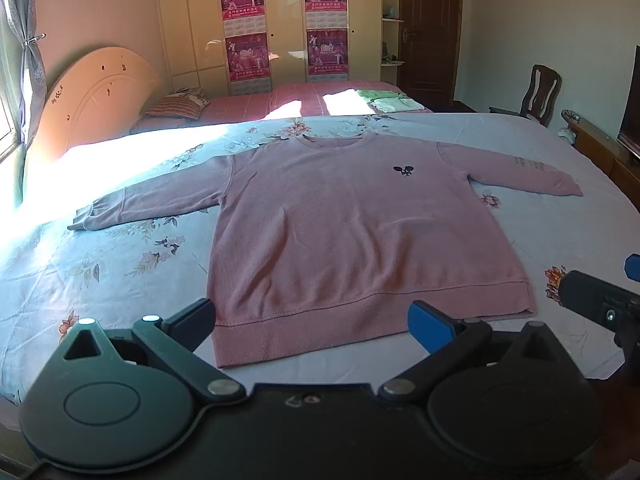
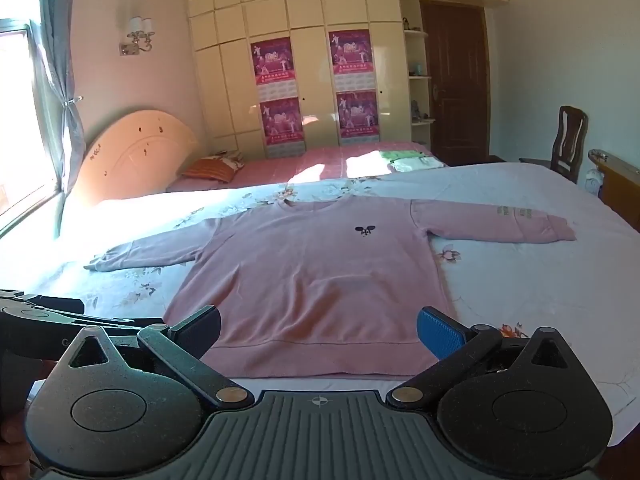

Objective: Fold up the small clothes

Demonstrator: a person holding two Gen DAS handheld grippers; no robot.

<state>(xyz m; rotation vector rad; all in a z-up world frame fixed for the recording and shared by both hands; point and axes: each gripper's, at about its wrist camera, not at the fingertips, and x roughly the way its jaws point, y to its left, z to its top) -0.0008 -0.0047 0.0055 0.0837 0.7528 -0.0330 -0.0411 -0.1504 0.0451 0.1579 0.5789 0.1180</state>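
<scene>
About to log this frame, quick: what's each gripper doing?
Left gripper: open, holding nothing.
Right gripper: open, holding nothing; pink sweatshirt lies flat ahead.

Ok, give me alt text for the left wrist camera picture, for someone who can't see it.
A pink sweater lies flat and unfolded, sleeves spread out, on a floral bedsheet. The left gripper is open, just short of the sweater's hem, holding nothing. Folded clothes sit on the bed farther back.
</scene>
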